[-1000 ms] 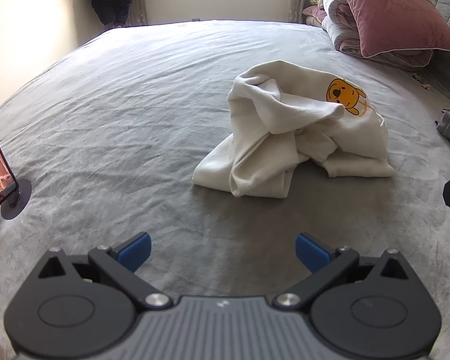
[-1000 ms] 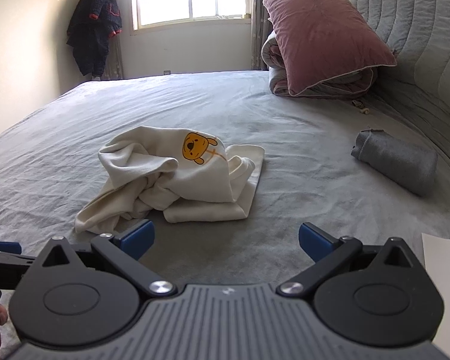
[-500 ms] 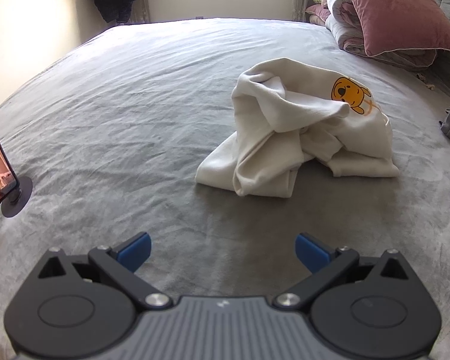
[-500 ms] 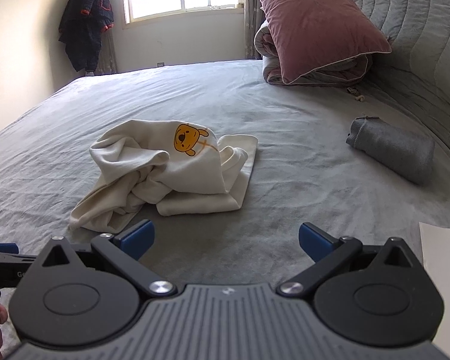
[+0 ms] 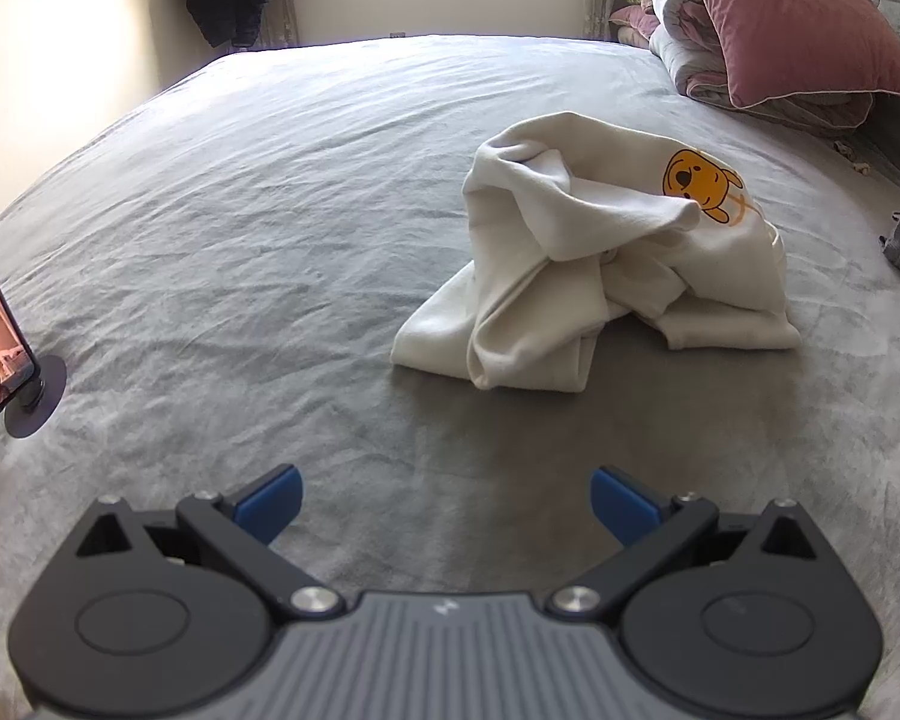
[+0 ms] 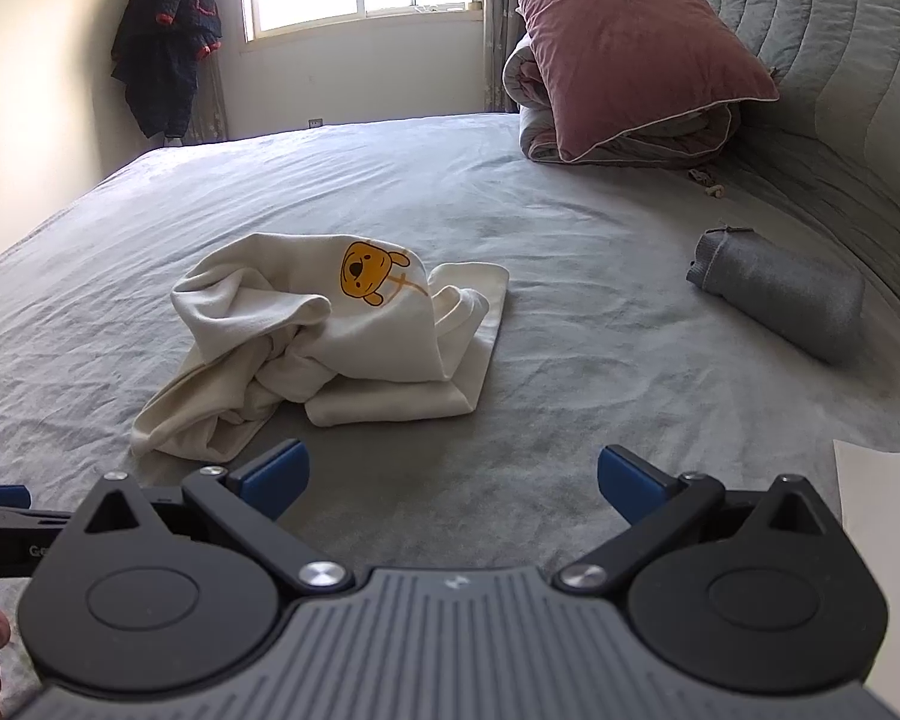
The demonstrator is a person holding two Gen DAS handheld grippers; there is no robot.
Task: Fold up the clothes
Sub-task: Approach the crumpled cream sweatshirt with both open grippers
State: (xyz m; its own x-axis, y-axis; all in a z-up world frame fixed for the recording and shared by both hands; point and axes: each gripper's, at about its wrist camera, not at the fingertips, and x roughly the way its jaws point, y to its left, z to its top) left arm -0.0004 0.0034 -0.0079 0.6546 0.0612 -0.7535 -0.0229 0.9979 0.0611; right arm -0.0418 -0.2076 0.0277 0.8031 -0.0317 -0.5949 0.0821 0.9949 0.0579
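two views. left wrist view: the left gripper (image 5: 444, 498), jaws spread wide and empty, hovers over the grey bed (image 5: 240, 210); the crumpled cream garment (image 5: 594, 276) lies ahead and to the right, apart from the jaws, its bear print (image 5: 699, 183) on the far side; a phone on a stand (image 5: 12, 372) sits at far left. right wrist view: the right gripper (image 6: 453, 474), likewise wide and empty, has the garment ahead-left, its near hem just beyond the left fingertip; a rolled grey cloth (image 6: 780, 300) lies well right, pillows (image 6: 624, 48) beyond. nothing blocks either approach; the right gripper looks nearer.
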